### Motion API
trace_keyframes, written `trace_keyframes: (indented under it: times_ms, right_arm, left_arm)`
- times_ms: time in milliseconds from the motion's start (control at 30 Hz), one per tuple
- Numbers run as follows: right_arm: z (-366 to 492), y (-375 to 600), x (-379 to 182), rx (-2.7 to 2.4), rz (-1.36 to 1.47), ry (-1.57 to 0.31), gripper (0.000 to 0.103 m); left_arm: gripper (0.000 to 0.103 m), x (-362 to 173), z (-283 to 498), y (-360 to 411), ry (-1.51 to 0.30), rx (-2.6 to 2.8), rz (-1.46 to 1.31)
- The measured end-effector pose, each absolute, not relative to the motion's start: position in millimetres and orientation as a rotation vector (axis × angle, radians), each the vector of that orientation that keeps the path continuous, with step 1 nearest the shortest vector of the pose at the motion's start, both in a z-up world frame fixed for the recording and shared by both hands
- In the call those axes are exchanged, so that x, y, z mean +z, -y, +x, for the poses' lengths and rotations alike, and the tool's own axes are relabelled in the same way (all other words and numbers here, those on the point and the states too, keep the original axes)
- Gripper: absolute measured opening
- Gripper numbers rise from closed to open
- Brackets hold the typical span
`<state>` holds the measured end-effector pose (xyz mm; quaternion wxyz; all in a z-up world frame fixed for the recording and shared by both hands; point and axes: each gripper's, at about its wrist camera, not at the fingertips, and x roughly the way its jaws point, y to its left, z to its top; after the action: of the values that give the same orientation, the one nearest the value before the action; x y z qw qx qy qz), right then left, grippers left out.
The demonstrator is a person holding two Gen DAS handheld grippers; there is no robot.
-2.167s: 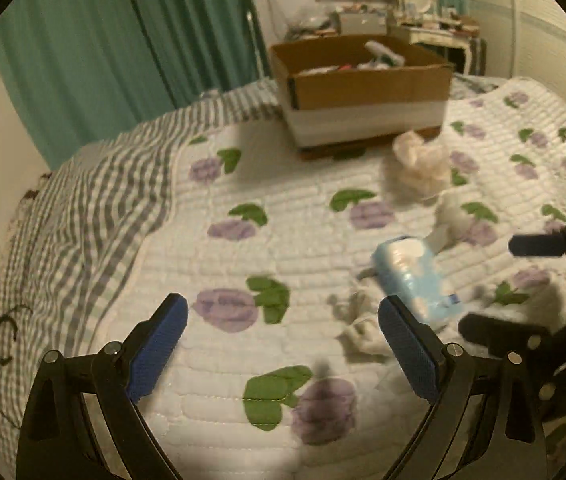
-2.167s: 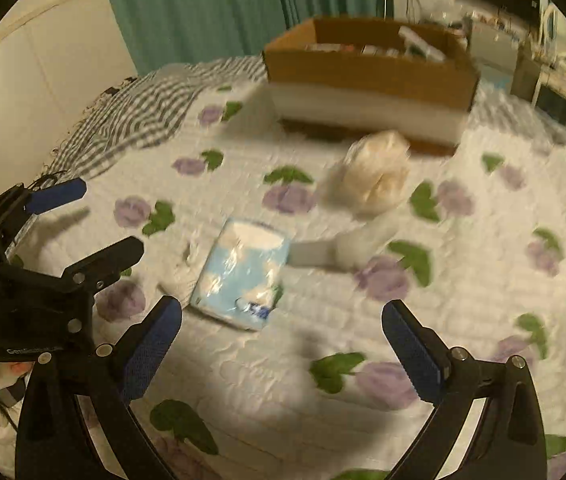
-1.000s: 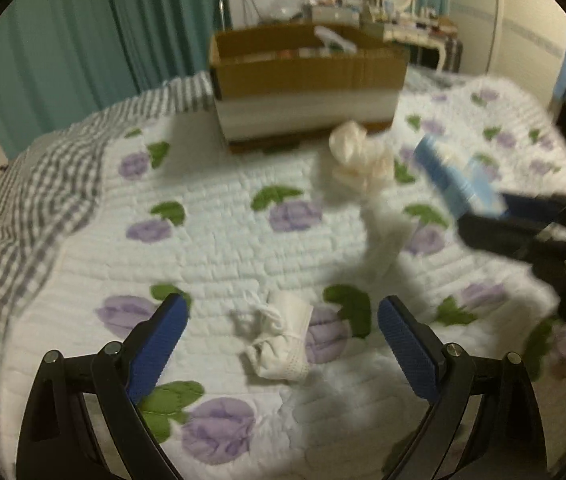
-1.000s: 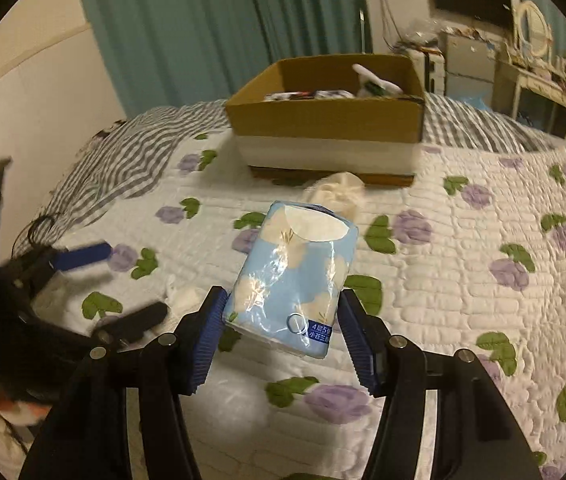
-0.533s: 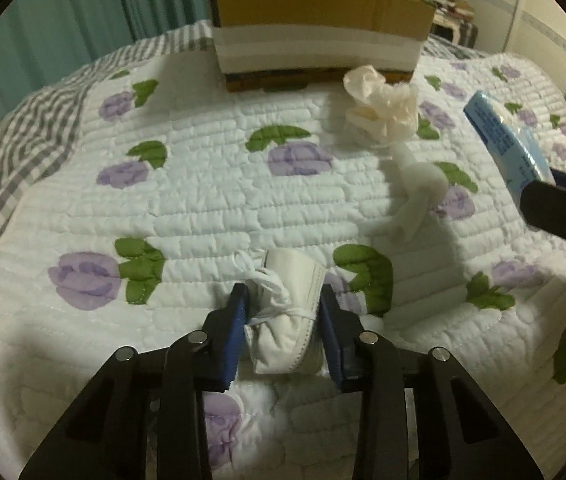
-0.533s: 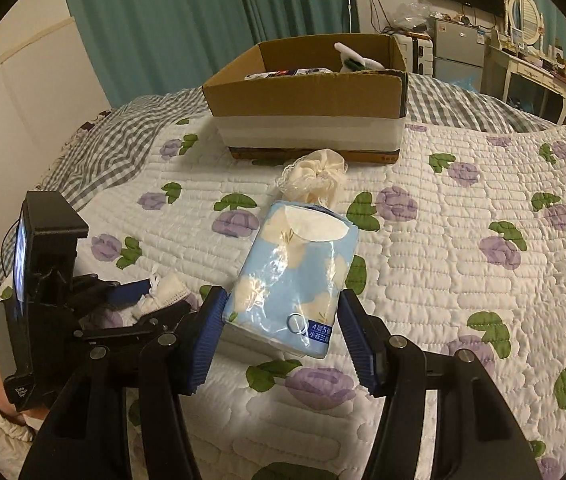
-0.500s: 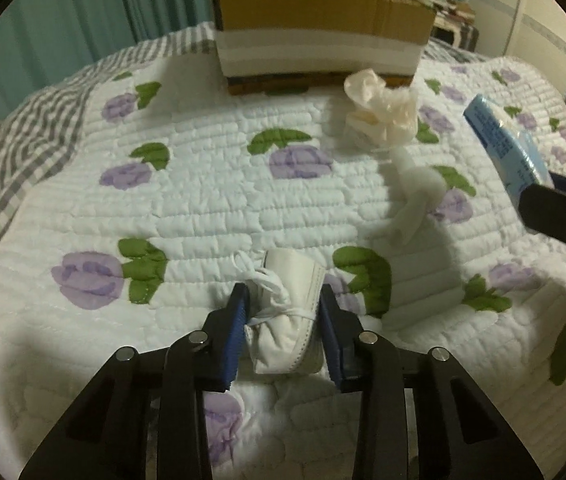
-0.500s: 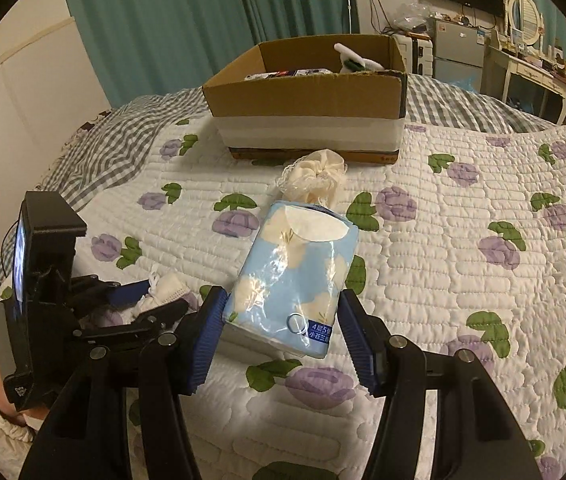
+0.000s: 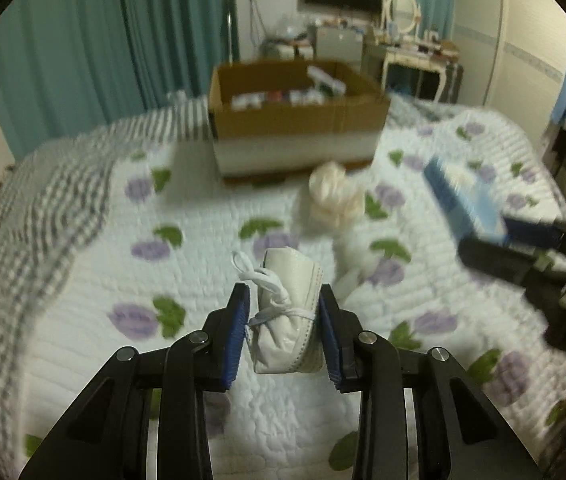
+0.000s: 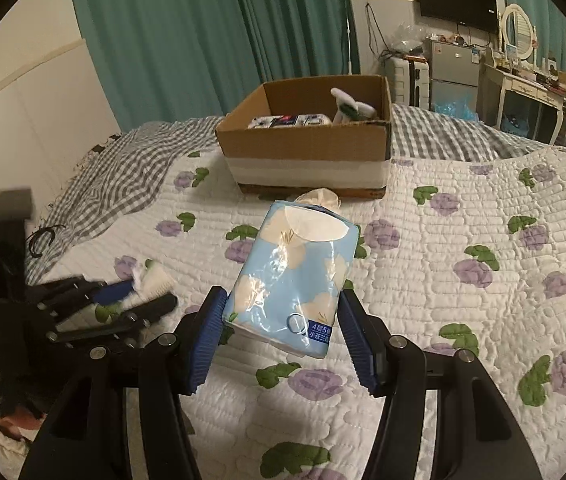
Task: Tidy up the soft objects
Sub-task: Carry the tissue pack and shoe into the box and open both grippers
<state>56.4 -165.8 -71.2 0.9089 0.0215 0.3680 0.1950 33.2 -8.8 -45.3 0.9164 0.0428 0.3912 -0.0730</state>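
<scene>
My left gripper point(image 9: 284, 322) is shut on a small white baby shoe point(image 9: 289, 312) with laces and holds it above the quilt. My right gripper point(image 10: 281, 334) is shut on a light-blue tissue pack point(image 10: 297, 276) and holds it up above the bed. The pack also shows blurred at the right of the left wrist view point(image 9: 465, 204). An open cardboard box point(image 10: 307, 140) with several items inside stands at the far side of the bed point(image 9: 295, 120). A cream cloth bundle point(image 9: 335, 196) and a white sock point(image 9: 353, 268) lie on the quilt in front of the box.
The bed has a white quilt with purple flowers point(image 10: 463, 240) and a grey checked sheet point(image 10: 123, 184) at the left. Teal curtains point(image 10: 203, 40) hang behind. A dresser with a mirror point(image 10: 523, 68) stands at the back right.
My left gripper has lifted the white shoe off the quilt and tilted up toward the box. My right gripper still holds the tissue pack and has risen a little.
</scene>
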Motion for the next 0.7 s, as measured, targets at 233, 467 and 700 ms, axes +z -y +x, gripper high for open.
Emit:
trace_keyframes:
  times_ms: [233,467,700]
  right_arm:
    - [55.7,174.8,-46.6,0.393,0.028,-0.725,0.057]
    - [73.8,183.6,5.0,0.368,-0.044,-0.643,0.057]
    - [114.3,185.2,65.8,0.370,-0.103,-0.554,0.057]
  left_arm:
    - [0.033,5.7,37.6,17.5,-0.693,-0.141,0.119]
    - [0.033,42.1,62.5,26.7,-0.623,-0.142,0.159]
    - [0.033,79.8,115.3,35.6,-0.517,-0.106,0.162]
